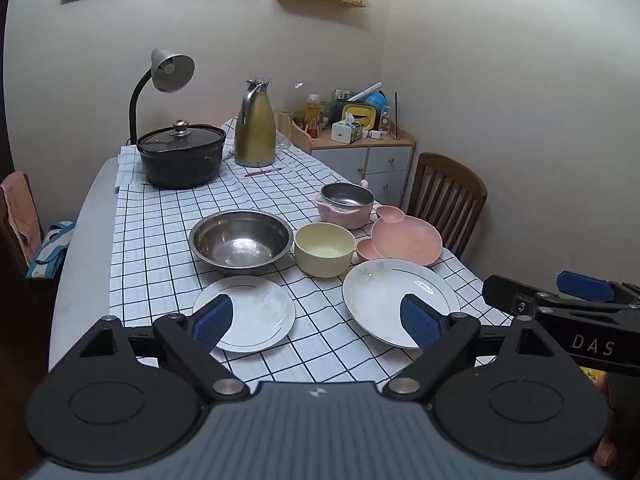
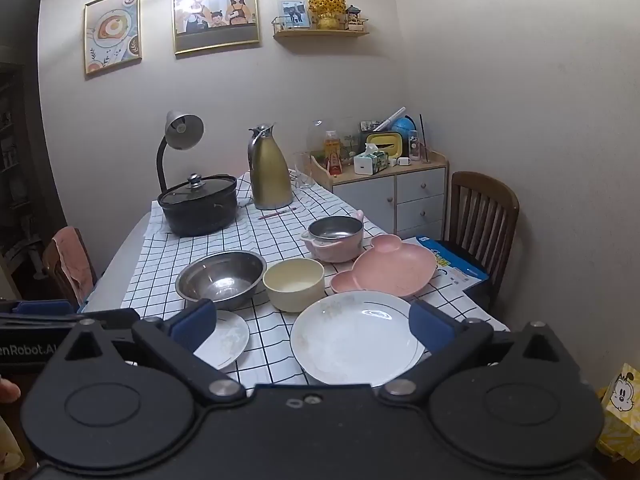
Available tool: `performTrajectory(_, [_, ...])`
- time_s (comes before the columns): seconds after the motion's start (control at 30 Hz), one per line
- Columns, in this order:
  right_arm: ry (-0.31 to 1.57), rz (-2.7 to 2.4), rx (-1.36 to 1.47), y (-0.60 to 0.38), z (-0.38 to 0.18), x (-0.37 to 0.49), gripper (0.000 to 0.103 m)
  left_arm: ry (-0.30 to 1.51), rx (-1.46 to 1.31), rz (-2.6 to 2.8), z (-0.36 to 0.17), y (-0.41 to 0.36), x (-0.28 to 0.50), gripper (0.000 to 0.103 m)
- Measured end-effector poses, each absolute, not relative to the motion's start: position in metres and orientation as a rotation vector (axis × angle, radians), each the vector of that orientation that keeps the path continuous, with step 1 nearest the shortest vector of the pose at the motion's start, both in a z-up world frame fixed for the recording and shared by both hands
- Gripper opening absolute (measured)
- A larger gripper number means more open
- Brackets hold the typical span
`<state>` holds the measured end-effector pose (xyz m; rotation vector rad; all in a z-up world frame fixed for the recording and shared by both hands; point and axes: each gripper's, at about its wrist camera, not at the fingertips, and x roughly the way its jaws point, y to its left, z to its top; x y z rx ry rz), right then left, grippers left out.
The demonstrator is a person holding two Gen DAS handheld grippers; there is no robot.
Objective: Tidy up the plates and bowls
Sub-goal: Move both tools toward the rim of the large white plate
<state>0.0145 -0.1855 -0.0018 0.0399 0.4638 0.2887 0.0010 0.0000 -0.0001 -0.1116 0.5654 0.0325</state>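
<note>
On the checked tablecloth lie a small white plate (image 1: 250, 314) (image 2: 228, 338) and a large white plate (image 1: 384, 304) (image 2: 354, 336) at the near edge. Behind them stand a steel bowl (image 1: 241, 240) (image 2: 221, 276), a cream bowl (image 1: 325, 249) (image 2: 294, 283), a pink bear-shaped dish (image 1: 400, 242) (image 2: 386, 266) and a steel bowl nested in a pink bowl (image 1: 346, 204) (image 2: 334, 238). My left gripper (image 1: 316, 322) hovers open above the near edge, between the two plates. My right gripper (image 2: 314, 328) hangs open with the large plate seen between its blue pads (image 2: 430, 326), above the plate and apart from it.
A black lidded pot (image 1: 182, 156), a gold thermos (image 1: 255, 130) and a desk lamp (image 1: 168, 76) stand at the table's far end. A cluttered cabinet (image 1: 360, 148) and a wooden chair (image 1: 446, 196) are to the right. A blue box (image 2: 454, 264) lies on that chair.
</note>
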Motion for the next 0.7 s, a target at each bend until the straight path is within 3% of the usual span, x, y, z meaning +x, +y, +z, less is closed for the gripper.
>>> performTrajectory(0.7, [0.470,0.314,0.043,-0.196,-0.003,0.028,0.103,0.595,-0.127,0.058,-0.008,-0.010,0.014,0.091])
